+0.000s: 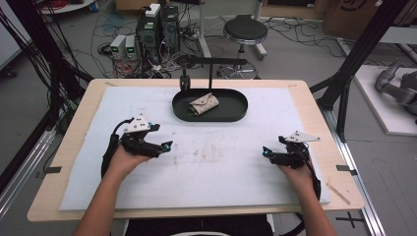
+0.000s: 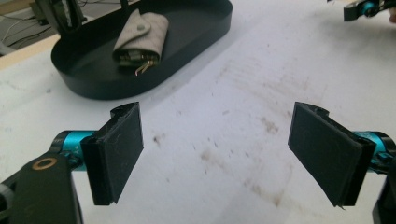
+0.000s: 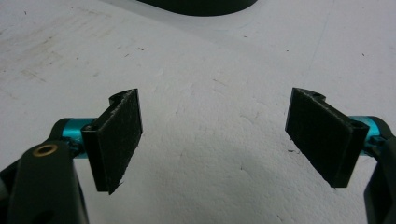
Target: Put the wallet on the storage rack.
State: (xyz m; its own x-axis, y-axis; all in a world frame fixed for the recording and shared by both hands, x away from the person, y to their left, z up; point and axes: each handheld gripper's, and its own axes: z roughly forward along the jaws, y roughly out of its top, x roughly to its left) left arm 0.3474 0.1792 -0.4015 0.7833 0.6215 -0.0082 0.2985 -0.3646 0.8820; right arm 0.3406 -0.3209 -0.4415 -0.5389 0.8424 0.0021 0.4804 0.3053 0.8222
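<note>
From the high view, the folded beige pouch [image 1: 204,104] lies inside the black oval tray [image 1: 236,114] at the far middle of the white mat [image 1: 206,177]. The left gripper [image 1: 167,146] sits well apart from it, the pouch at about one o'clock from its tips. The right gripper [image 1: 265,152] has the pouch at about eleven o'clock.

In the left gripper view, the jaws stand spread wide with nothing between them; the pouch [image 2: 140,39] lies in the tray [image 2: 196,32] at eleven o'clock, and the right gripper [image 2: 362,9] shows at one o'clock.

In the right gripper view, the jaws are spread over bare mat [image 3: 210,140], the tray's [image 3: 201,7] edge at twelve o'clock.
</note>
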